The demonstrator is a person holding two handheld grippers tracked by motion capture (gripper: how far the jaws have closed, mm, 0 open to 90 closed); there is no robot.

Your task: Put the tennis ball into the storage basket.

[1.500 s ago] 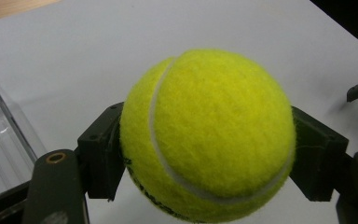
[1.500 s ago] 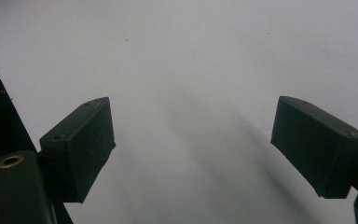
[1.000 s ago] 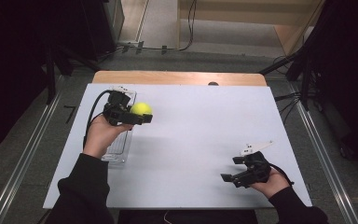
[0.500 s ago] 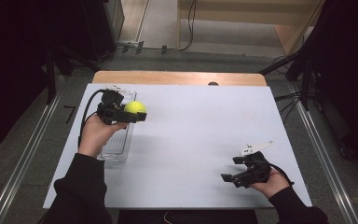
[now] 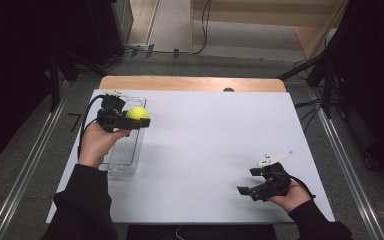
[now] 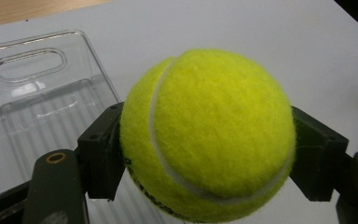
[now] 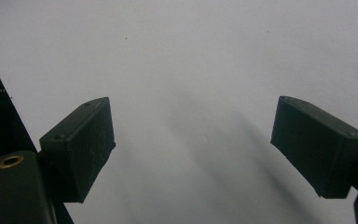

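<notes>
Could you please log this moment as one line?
left gripper: shut on tennis ball | above clear tray | right gripper: open, empty

One yellow tennis ball (image 5: 138, 113) shows at upper left of the high view, one clear plastic tray (image 5: 125, 150) below it, and two grippers, left (image 5: 139, 122) and right (image 5: 248, 181).

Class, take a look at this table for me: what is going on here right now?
A person works at a white table with a hand-held gripper in each hand. The left hand-held gripper is shut on a yellow tennis ball, holding it up beside a clear plastic tray at the table's left edge. The right hand-held gripper sits near the table's right front corner, jaws open with nothing between them.
</notes>
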